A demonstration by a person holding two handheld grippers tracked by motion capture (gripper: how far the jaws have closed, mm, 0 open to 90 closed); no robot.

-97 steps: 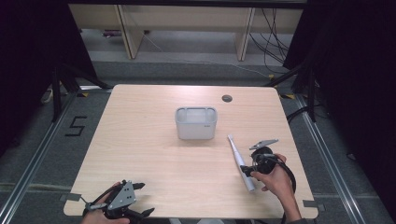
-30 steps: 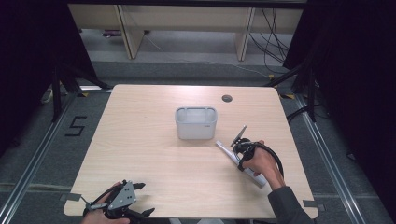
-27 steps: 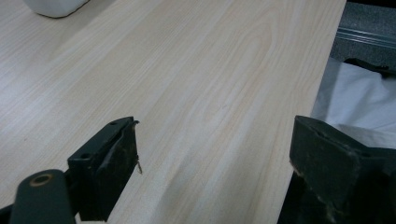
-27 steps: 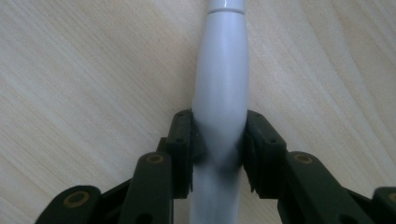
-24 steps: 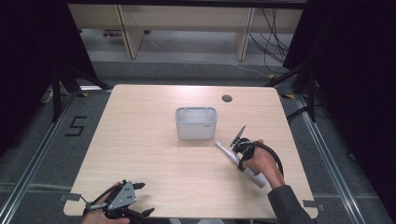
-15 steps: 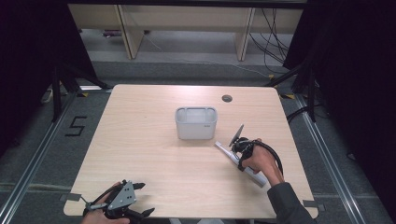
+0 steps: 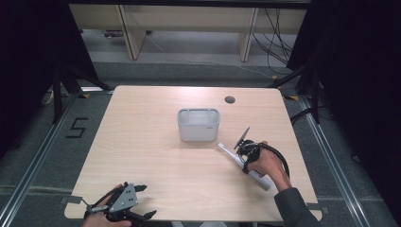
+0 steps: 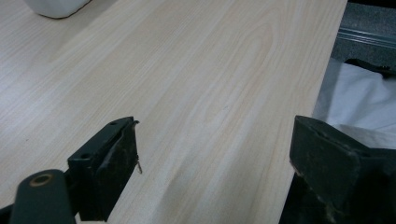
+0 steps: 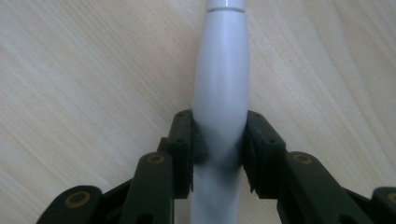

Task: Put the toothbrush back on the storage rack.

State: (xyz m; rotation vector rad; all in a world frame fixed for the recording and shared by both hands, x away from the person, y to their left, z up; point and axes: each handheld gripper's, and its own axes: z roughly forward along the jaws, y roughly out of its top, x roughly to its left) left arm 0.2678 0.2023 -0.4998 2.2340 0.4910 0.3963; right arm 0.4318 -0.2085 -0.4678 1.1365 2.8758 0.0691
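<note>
A pale wooden table (image 7: pixel 156 161) stood on a grey floor, dark curtains at both sides. On its right half lay a white electric toothbrush (image 9: pixel 221 79), slanting toward a white rectangular container (image 7: pixel 198 124) near the middle. The right gripper (image 9: pixel 219 140) pinched the toothbrush's handle between both pads. The left gripper (image 8: pixel 215 158) rested at the table's near left edge, its jaws spread wide over bare wood.

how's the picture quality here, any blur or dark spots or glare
High view: table evenly lit and sharp, surroundings fall to black. Right gripper view: white handle close and soft, shaded where the right gripper clamps it. Left gripper view: left gripper dark, wood grain clear, no glare.
</note>
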